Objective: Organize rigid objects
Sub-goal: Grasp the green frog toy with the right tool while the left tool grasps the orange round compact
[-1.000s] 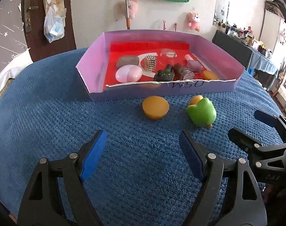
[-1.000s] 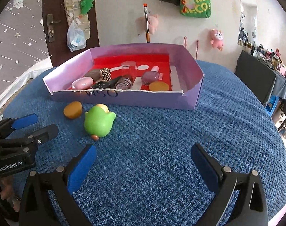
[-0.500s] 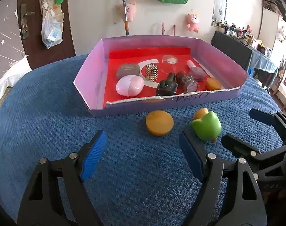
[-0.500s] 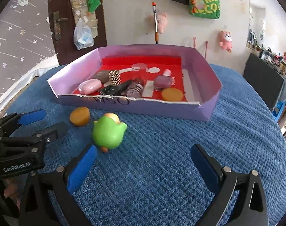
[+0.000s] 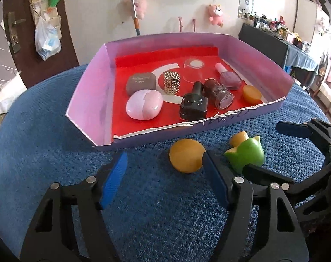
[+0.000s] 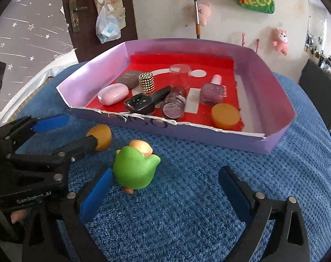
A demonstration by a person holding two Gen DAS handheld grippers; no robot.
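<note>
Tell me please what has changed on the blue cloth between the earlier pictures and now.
Both grippers have come closer to the purple tray. The left gripper has just been closing a little around the orange disc, not gripping it. The right gripper, closing slightly, now has the green duck toy by its left finger. Nothing is held. The disc, toy and tray contents lie as before.

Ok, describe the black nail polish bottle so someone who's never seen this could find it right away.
Find the purple cardboard tray with the red floor on the blue cloth. Near its torn front edge, just right of the pink egg-shaped case, lies the black nail polish bottle. It alone is black, square-bodied and dotted with tiny stars.
</note>
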